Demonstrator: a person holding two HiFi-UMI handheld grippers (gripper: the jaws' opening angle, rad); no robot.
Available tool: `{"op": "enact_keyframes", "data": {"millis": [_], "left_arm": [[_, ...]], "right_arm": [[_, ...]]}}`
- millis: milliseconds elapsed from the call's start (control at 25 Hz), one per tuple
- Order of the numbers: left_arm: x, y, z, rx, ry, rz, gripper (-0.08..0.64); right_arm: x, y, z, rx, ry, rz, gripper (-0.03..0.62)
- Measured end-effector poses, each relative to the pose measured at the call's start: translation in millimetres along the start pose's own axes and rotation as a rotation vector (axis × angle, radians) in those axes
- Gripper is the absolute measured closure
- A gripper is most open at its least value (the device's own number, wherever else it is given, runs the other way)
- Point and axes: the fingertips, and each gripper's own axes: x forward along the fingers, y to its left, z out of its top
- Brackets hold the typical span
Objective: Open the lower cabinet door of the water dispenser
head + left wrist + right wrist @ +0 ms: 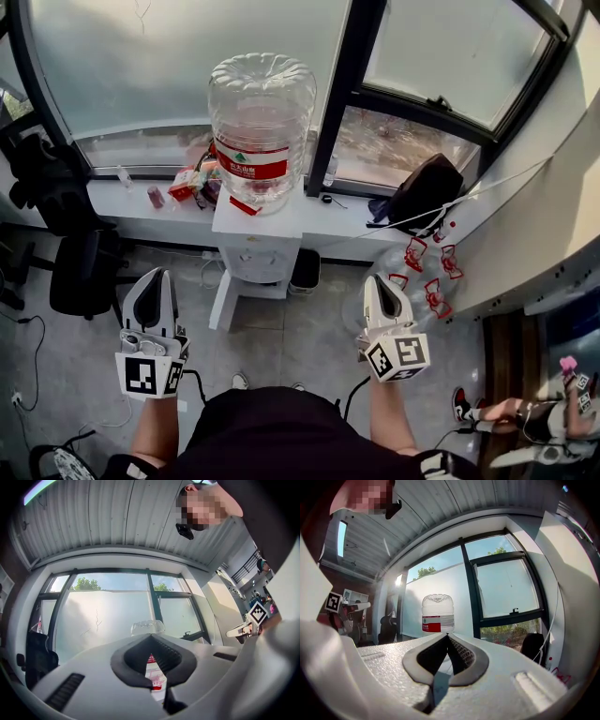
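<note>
The white water dispenser (260, 255) stands against the window sill with a large clear bottle (261, 127) with a red label on top. From this steep angle its lower front (246, 298) shows only as a narrow strip, and I cannot make out the cabinet door. My left gripper (155, 277) hovers over the floor to the dispenser's left and in front of it, shut and empty. My right gripper (376, 281) hangs to the right, also shut and empty. Both gripper views look over closed tips toward the bottle (147, 626) (437, 613); neither gripper (151, 635) (447, 634) touches anything.
A black chair (80, 267) stands to the left. Small items (187, 183) and a black bag (424, 192) lie on the sill. Empty clear bottles with red handles (422, 277) crowd the floor at the right. Another person (525, 412) sits at the lower right.
</note>
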Motion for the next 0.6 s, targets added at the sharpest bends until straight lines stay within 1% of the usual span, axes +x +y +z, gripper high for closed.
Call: {"op": "enact_keyframes", "data": {"millis": [240,440,600], "left_arm": [[-3.8,-2.9,-5.0,-0.002,0.009,-0.009,0.551],[-5.0,-4.8,-7.4,-0.008,0.014,-0.016,0.551],[-5.7,-7.2,-7.8,-0.010,0.012,-0.020,0.551]], "right_arm": [[-2.9,6.3,-10.2,0.007,0.019,0.002,0.588],[-8.5,14.0,-18.8,-0.006,0.048,0.021,0.588],[-10.4,16.3,-17.5,-0.021,0.047,0.025,0.588]]}}
